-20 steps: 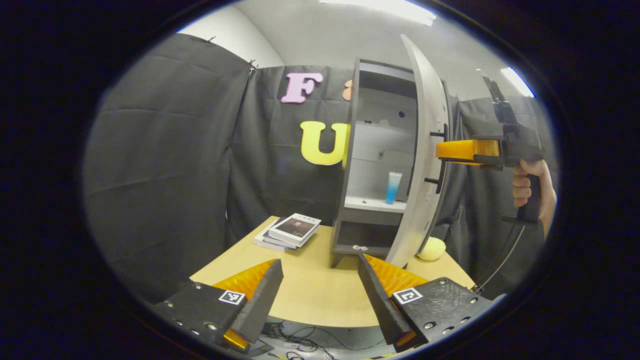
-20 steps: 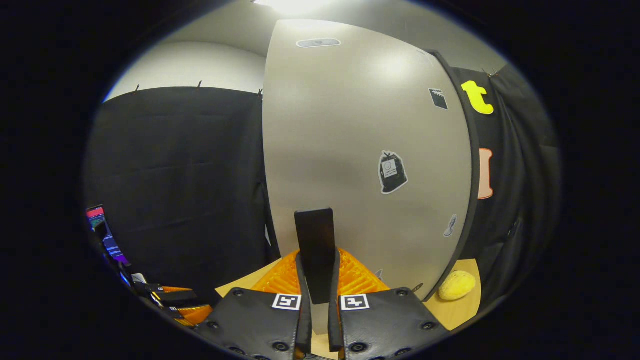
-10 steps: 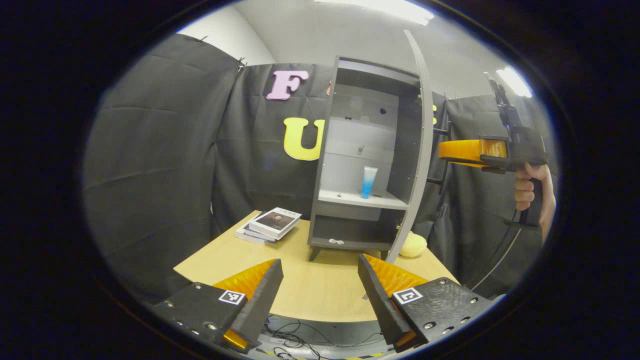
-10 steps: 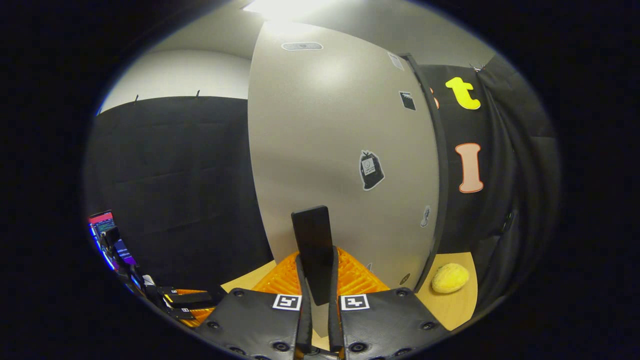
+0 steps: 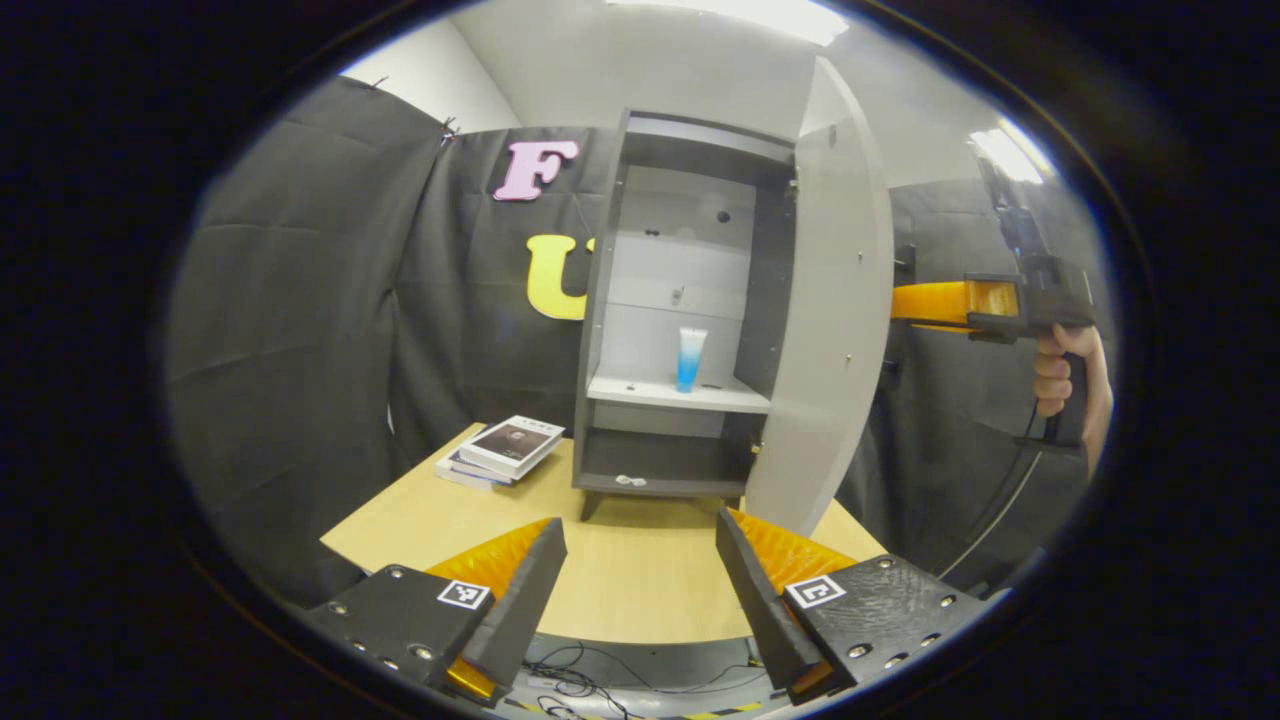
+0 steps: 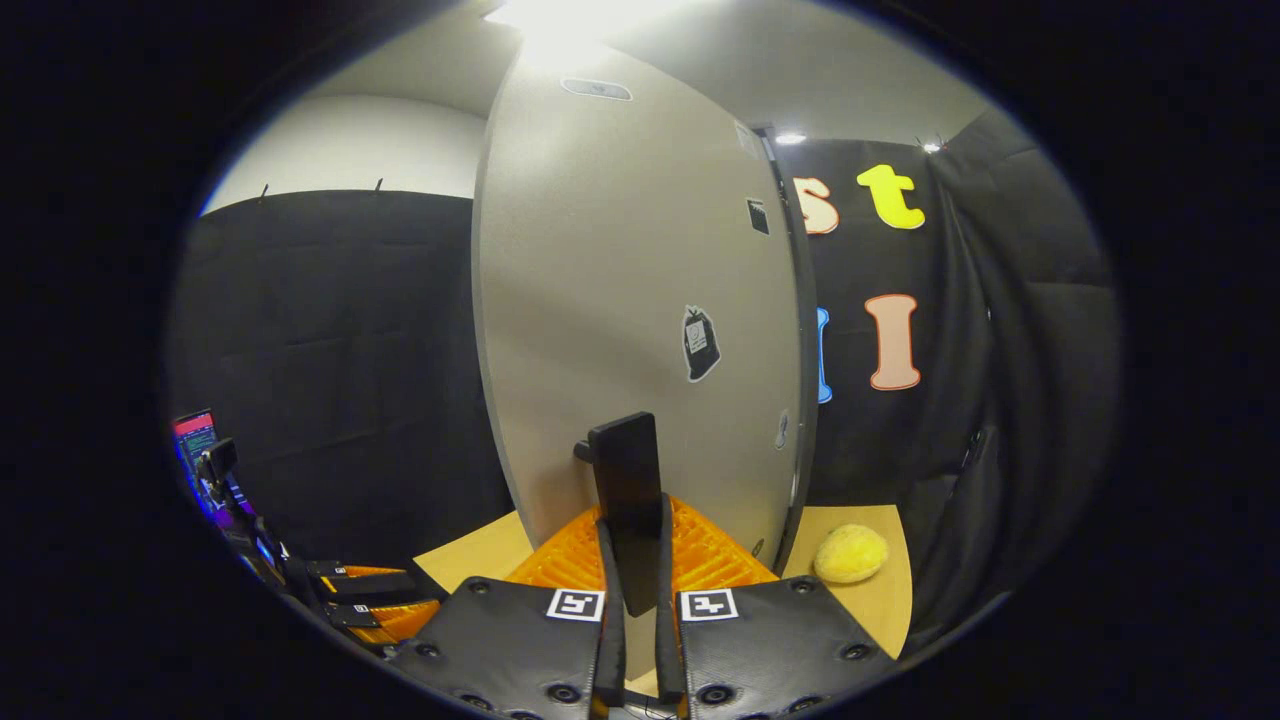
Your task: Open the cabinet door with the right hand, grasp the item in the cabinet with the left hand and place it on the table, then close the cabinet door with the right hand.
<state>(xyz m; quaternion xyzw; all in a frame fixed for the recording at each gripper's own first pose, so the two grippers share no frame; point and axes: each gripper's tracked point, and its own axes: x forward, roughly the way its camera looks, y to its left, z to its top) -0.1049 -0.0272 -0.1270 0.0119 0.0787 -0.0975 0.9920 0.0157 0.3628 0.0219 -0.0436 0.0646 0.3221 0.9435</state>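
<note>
in the left gripper view the cabinet (image 5: 680,310) is seen standing at the far side of the tabletop (image 5: 610,570), with its door (image 5: 825,330) swung wide to the right. a tube (image 5: 690,358) is seen upright on the middle shelf (image 5: 680,394) inside the cabinet, toward the shelf's centre, touching nothing else. a small pale thing lies on the bottom shelf; what it is cannot be told. a stack of books (image 5: 505,450) lies on the tabletop just left of the cabinet.

the left tongs (image 5: 640,565) are held wide apart over the near edge of the tabletop, well apart from the cabinet, with nothing between them.

the right tongs (image 5: 925,300) are seen at the far right of that view, reaching behind the door's edge, with a hand (image 5: 1065,385) around the grip. in the right gripper view the right tongs (image 6: 632,520) are closed narrow on the dark handle (image 6: 625,490) of the door (image 6: 640,300), both fingers pressed against it. a yellow sponge (image 6: 850,553) lies on the tabletop (image 6: 880,590) to the right of the door.
</note>
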